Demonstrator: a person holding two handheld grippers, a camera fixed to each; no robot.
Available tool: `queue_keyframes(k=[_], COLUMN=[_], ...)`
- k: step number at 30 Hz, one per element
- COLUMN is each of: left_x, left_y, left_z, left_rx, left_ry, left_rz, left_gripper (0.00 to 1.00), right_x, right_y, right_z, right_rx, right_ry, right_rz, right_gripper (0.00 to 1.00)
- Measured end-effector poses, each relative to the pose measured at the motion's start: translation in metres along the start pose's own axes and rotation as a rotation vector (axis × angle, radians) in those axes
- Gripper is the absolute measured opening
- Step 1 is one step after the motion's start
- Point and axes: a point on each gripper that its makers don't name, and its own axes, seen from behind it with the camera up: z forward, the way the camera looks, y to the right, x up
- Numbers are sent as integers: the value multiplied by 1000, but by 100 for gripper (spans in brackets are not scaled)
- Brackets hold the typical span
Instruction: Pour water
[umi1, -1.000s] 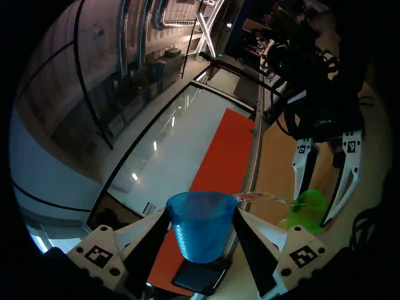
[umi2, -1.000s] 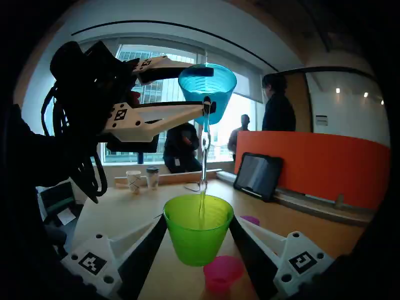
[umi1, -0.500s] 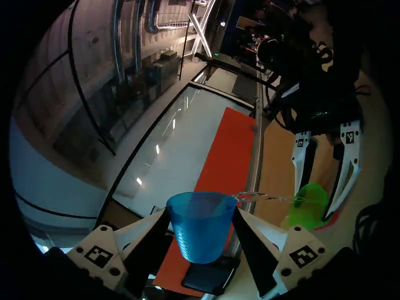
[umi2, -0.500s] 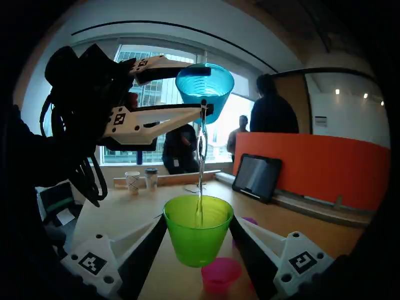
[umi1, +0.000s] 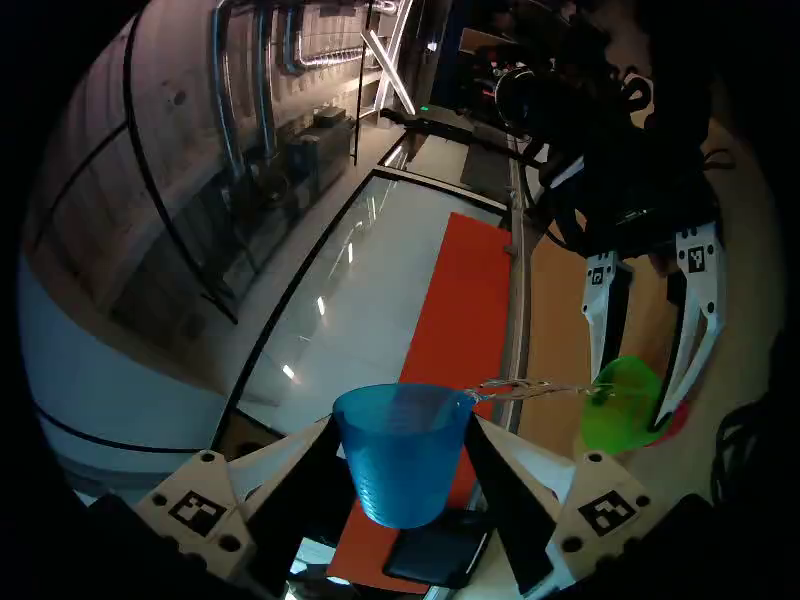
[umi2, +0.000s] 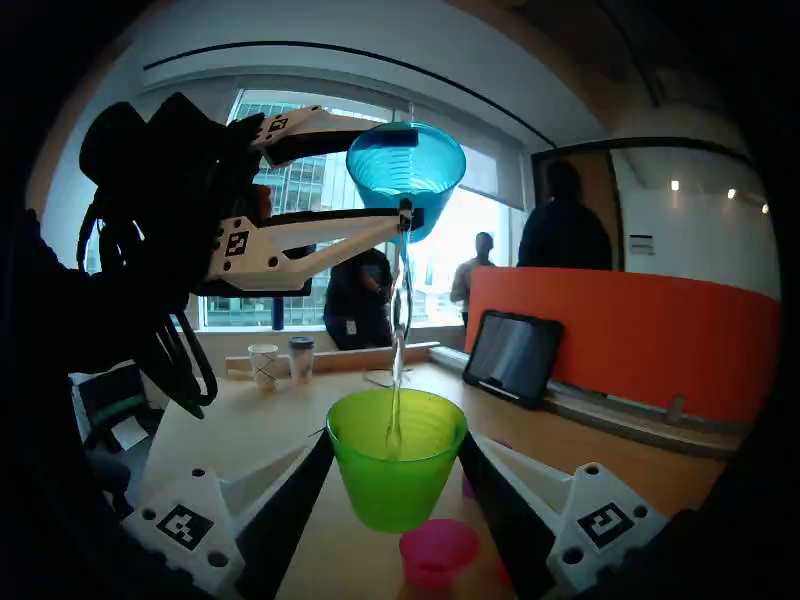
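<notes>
While the left hand-held gripper (umi1: 403, 432) clamps a blue cup (umi1: 403, 470) between both fingers and holds it tilted, a thin stream of water (umi2: 398, 320) leaves the cup's rim. In the right gripper view, that cup hangs above and ahead of the right hand-held gripper (umi2: 397, 445), well apart from it.

The right hand-held gripper is closed on a green cup (umi2: 397, 475), both fingers pressing its sides, and the cup stands upright between them. The stream drops straight into the green cup's open mouth. In the left gripper view, the green cup sits ahead and to the right of the left fingers, with the water arcing across to it.

A pink cup (umi2: 438, 552) stands on the wooden worktop (umi2: 250, 420) just under the green cup, between the right fingers. Ahead and to the right, a dark tablet (umi2: 513, 352) leans near an orange partition (umi2: 640, 340). Far ahead on the left stand two paper cups (umi2: 267, 362).
</notes>
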Motion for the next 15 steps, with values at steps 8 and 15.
queue_keyframes(k=[8, 15], left_x=[1, 2], left_y=[-4, -6], left_z=[0, 0], left_rx=[9, 13], left_ry=[2, 1], left_rz=[39, 75], left_gripper=[86, 86], right_x=[3, 4], right_y=[0, 0], right_z=[1, 0], right_rx=[1, 0], right_ry=[2, 5], right_rz=[-3, -5], right_gripper=[91, 91])
